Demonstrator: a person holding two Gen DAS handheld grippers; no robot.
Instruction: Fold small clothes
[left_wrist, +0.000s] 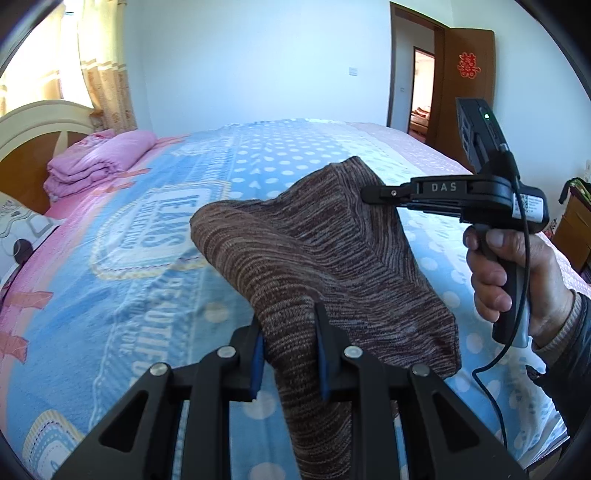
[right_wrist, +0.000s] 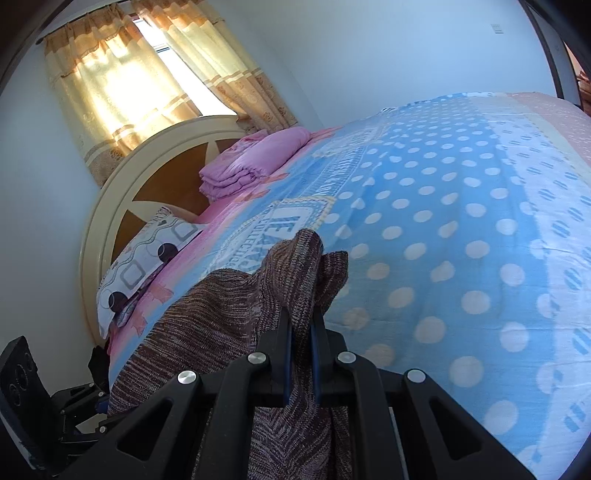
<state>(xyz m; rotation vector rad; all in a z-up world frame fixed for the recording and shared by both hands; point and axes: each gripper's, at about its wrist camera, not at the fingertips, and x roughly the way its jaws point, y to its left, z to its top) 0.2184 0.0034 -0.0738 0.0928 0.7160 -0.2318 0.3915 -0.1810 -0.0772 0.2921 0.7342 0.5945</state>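
A brown striped knit garment (left_wrist: 317, 258) hangs in the air above the bed, held between both grippers. My left gripper (left_wrist: 290, 332) is shut on its near lower part, with fabric between the blue pads. My right gripper (left_wrist: 369, 194) shows from the side in the left wrist view, shut on the garment's far top corner. In the right wrist view the same garment (right_wrist: 229, 317) bunches between the right gripper's (right_wrist: 301, 321) closed fingers and drapes down to the left.
A bed with a blue polka-dot blanket (left_wrist: 147, 280) lies below. A folded pink quilt (left_wrist: 99, 162) and a patterned pillow (right_wrist: 147, 254) lie by the cream headboard (right_wrist: 110, 206). An open brown door (left_wrist: 465, 77) is at the far right.
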